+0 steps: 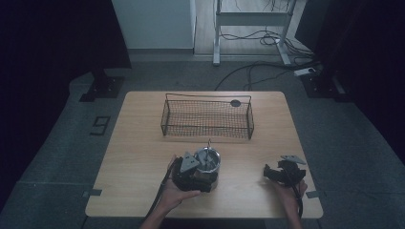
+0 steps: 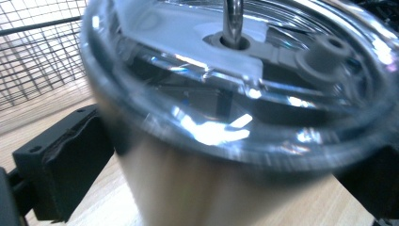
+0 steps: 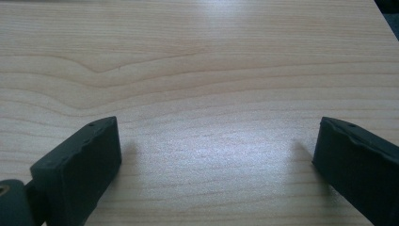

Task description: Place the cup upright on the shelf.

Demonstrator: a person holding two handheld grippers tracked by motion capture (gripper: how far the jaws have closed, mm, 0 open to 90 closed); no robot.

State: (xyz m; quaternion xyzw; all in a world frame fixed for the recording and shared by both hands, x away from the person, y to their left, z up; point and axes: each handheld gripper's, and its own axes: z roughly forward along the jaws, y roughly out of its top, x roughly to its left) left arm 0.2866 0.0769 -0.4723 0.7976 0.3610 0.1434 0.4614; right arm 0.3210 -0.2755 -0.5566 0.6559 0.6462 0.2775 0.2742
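Here my left gripper (image 1: 203, 172) has its jaws around a steel tumbler (image 1: 208, 162), seemingly closed on its wall, near the table's (image 1: 143, 143) front edge; its clear lid carries a straw (image 2: 233, 21); a tilt, I judge, could tip it, since it is smooth; my right gripper (image 3: 211, 155) rests wide open, empty; the wire basket (image 1: 207, 118) stands just beyond.
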